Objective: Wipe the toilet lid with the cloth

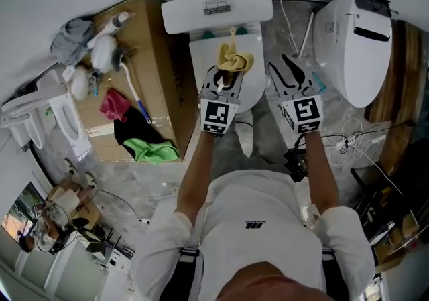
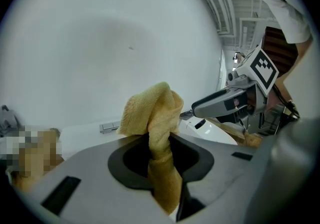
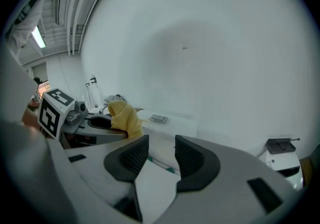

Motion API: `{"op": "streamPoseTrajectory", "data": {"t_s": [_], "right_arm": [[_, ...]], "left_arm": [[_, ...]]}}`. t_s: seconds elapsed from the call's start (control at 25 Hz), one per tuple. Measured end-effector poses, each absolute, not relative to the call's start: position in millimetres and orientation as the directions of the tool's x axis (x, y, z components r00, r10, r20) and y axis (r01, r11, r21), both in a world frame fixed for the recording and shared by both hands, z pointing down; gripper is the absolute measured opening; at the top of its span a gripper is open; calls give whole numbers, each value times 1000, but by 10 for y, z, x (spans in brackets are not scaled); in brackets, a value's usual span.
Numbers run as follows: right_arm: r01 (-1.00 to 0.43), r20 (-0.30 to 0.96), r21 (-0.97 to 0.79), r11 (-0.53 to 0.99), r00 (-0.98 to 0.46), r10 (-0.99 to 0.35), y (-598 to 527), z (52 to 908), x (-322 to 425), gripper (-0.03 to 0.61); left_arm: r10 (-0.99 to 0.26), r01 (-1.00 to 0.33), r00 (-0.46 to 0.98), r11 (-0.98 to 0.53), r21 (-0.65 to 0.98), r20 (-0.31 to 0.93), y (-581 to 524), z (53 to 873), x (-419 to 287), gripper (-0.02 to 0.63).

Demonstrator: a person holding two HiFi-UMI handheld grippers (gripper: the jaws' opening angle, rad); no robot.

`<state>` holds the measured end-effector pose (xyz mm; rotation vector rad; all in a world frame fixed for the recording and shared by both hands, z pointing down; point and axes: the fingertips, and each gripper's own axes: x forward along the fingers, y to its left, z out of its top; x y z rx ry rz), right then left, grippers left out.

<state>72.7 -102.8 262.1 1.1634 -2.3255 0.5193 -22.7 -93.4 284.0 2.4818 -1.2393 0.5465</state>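
Observation:
The white toilet lid (image 1: 255,86) lies shut below the tank (image 1: 218,8). A yellow cloth (image 1: 235,60) bunches up over the lid's middle, and my left gripper (image 1: 226,78) is shut on it. In the left gripper view the cloth (image 2: 152,118) rises in a twisted fold out of my left gripper (image 2: 161,155). My right gripper (image 1: 288,72) hangs open and empty just off the lid's right edge, over the floor. The right gripper view shows my right gripper (image 3: 161,160) with nothing between its pads, and the cloth (image 3: 125,116) to the left.
A cardboard box (image 1: 151,38) stands left of the toilet with a pink cloth (image 1: 115,104), a green cloth (image 1: 153,151), a brush and bottles on it. A second toilet (image 1: 355,45) stands to the right. Cables (image 1: 355,140) trail over the marble floor.

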Motion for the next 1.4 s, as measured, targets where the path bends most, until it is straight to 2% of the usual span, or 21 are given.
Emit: {"op": "streamPoseTrajectory", "data": {"t_s": [0.56,1.4], "right_arm": [[-761,641,-183,622,-572,-511,-1106,3838,973,176],[-761,684,-246,600,-575,-449,-999,5150,1284,176]], "left_arm": [[-634,-814,545,-557,165,548,-1156,4098,275,106],[-516,-779,573,-583,230,637,-1160,5620,845,106]]}}
